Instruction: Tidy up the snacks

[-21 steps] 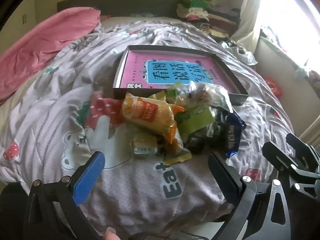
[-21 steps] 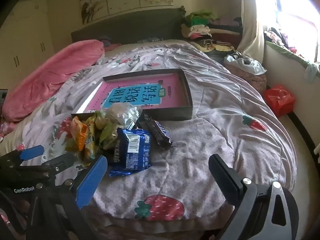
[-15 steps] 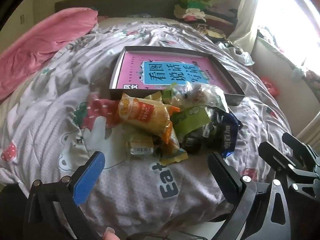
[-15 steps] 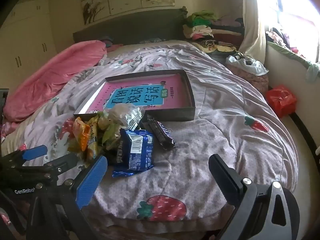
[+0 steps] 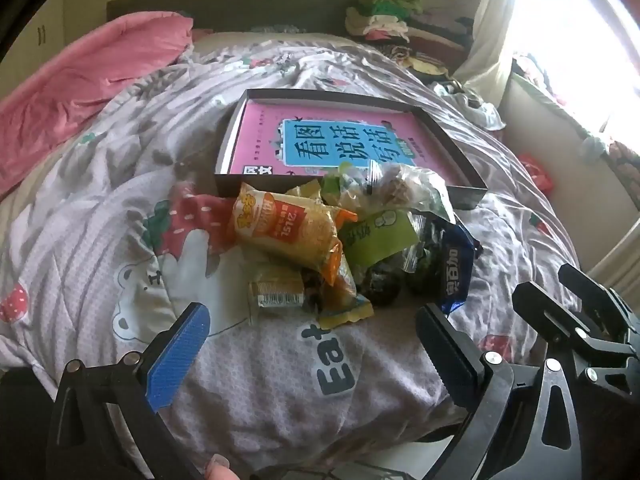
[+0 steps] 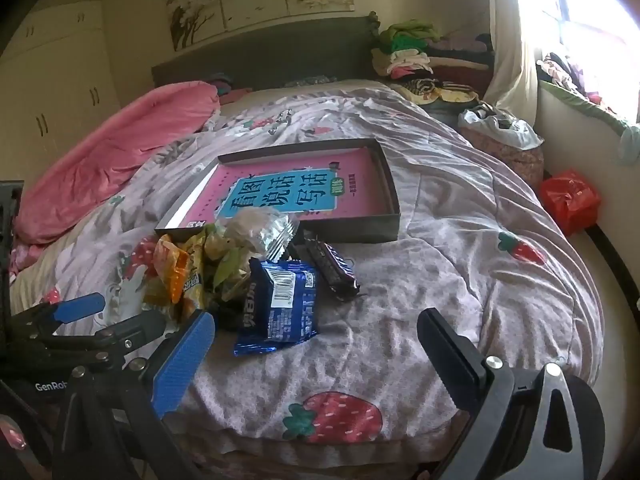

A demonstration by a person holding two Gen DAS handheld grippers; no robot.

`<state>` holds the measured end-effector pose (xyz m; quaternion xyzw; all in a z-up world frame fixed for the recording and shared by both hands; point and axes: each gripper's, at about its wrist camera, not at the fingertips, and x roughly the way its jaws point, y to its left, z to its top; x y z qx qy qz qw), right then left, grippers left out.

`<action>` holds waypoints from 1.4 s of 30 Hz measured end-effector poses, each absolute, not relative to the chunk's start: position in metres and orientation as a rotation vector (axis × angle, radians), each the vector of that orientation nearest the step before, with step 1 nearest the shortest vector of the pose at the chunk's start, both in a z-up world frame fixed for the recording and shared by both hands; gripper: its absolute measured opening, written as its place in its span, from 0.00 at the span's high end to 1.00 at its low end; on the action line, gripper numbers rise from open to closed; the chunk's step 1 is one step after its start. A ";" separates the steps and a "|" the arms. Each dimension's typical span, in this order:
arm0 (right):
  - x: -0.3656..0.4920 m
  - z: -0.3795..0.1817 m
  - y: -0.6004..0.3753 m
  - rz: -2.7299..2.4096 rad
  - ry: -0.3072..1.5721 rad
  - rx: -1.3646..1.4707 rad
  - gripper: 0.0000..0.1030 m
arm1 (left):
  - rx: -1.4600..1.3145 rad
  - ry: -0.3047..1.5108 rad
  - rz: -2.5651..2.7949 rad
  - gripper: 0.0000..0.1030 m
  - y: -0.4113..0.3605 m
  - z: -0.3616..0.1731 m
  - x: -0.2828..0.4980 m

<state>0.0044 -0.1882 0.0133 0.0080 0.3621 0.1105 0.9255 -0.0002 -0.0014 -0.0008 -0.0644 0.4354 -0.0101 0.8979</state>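
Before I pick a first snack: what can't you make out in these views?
- Pile's underside: in the left wrist view the orange packet covers the snacks below it.
- Tray front: the clear bag hides its near-left rim in the right wrist view.
- Blue packet: print too small to read.

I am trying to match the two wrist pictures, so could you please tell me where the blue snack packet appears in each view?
Left wrist view: the blue snack packet lies right of centre, at the right edge of the snack pile, partly under clear wrappers.
Right wrist view: the blue snack packet lies left of centre, barcode up, on the pile's right side, beside a dark bar.
Shared landmark: the dark tray with the pink book, just behind the pile.
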 end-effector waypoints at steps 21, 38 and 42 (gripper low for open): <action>0.004 0.012 -0.188 0.227 0.747 0.018 0.01 | -0.136 0.907 -0.020 0.00 -0.001 -0.003 0.000; 0.005 0.011 -0.190 0.230 0.750 0.022 0.01 | -0.138 0.904 -0.021 0.00 -0.002 -0.002 0.000; 0.006 0.011 -0.189 0.231 0.752 0.023 0.01 | -0.141 0.907 -0.021 0.00 -0.002 -0.002 0.001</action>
